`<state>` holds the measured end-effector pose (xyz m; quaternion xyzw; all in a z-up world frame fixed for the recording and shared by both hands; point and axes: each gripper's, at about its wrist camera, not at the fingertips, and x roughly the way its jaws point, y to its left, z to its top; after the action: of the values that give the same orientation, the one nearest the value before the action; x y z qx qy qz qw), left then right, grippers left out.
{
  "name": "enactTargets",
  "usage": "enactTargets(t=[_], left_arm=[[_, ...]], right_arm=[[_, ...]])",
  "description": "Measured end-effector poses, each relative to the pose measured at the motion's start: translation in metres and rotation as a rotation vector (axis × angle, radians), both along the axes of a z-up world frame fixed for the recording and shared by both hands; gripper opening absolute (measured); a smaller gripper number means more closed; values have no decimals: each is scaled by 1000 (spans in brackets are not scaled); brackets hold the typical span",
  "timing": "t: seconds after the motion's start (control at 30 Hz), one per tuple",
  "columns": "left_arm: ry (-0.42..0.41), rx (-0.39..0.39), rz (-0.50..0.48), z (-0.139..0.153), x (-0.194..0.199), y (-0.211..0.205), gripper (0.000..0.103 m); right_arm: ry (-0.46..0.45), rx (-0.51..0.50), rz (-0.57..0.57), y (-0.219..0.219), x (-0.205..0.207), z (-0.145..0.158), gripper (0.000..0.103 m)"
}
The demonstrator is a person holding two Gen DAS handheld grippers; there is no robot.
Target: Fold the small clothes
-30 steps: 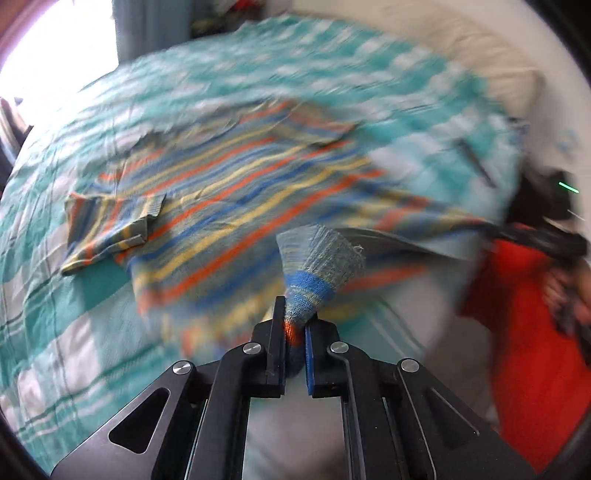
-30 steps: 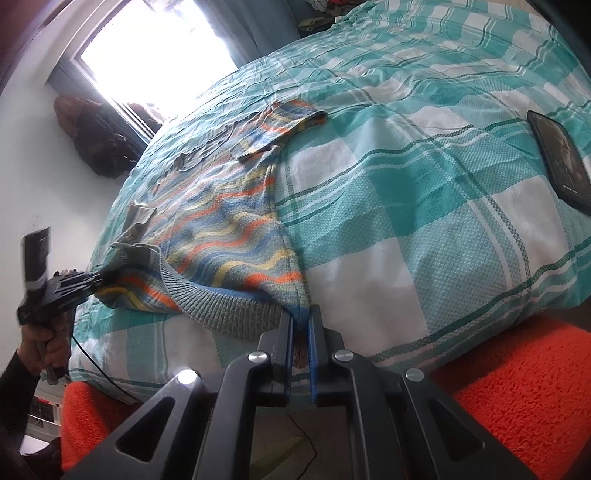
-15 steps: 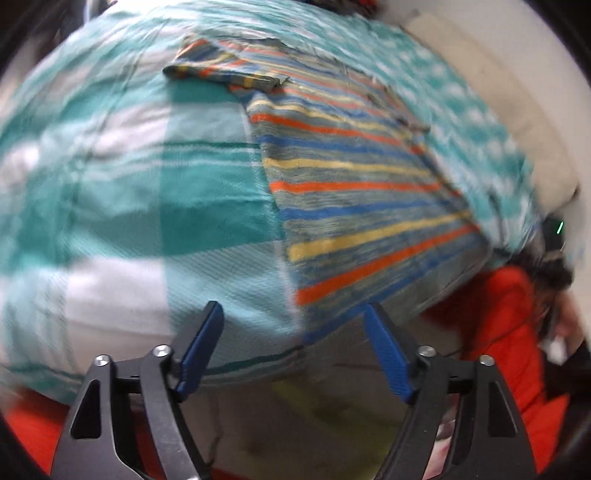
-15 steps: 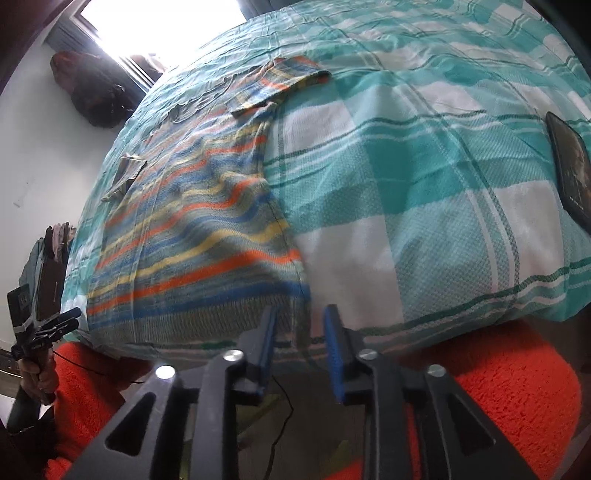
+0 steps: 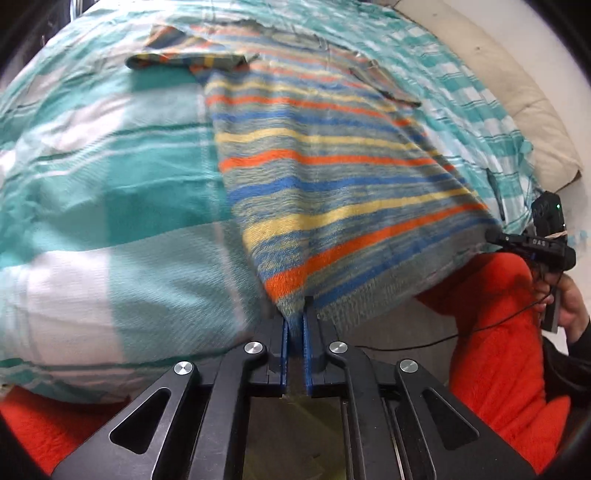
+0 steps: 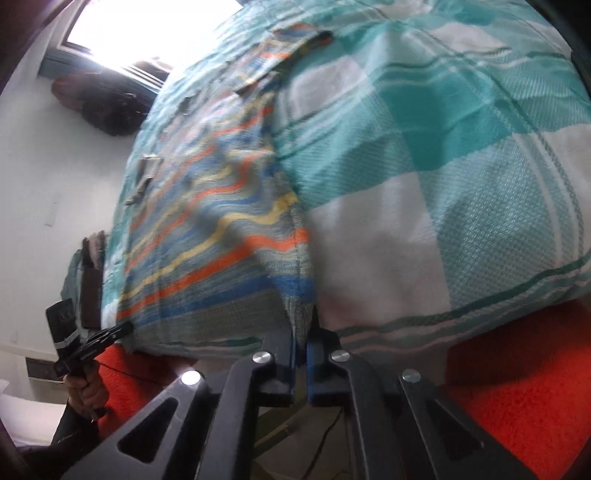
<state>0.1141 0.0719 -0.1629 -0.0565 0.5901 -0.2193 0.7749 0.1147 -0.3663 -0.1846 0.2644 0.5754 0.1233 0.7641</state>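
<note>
A small striped knit sweater (image 5: 332,155) in blue, orange, yellow and grey lies spread flat on the bed, its hem at the near edge. My left gripper (image 5: 294,321) is shut on the sweater's left hem corner. My right gripper (image 6: 301,332) is shut on the sweater's right hem corner (image 6: 295,295). Each gripper shows in the other's view, the right gripper (image 5: 532,245) at the right, the left gripper (image 6: 92,343) at the lower left. One sleeve (image 5: 184,61) lies out to the far left.
The bed carries a teal and white checked cover (image 5: 110,184). An orange fuzzy blanket (image 5: 498,332) hangs below the bed edge. A beige pillow (image 5: 524,96) lies far right. A bright window (image 6: 147,26) is behind the bed.
Both grippers opened, letting go of the hem, then closed again on the hem corners at the bed edge. The sweater now lies flatter and stretched.
</note>
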Motion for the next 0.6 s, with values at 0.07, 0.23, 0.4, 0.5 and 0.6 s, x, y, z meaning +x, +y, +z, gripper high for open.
enactTargets(t=[0.07, 0.23, 0.4, 0.5, 0.6], left_arm=[[-4, 26, 5, 0, -1, 8, 4], [43, 146, -33, -28, 4, -7, 4], [54, 189, -1, -30, 5, -12, 10], [52, 248, -13, -21, -6, -11, 26], [-39, 343, 13, 9, -24, 4, 53]], right_arm=[[7, 23, 13, 1, -6, 8, 4], [120, -100, 59, 20, -7, -20, 3], [147, -191, 76, 34, 0, -31, 3], [142, -248, 110, 39, -2, -20, 10], [121, -327, 133, 33, -13, -2, 22]])
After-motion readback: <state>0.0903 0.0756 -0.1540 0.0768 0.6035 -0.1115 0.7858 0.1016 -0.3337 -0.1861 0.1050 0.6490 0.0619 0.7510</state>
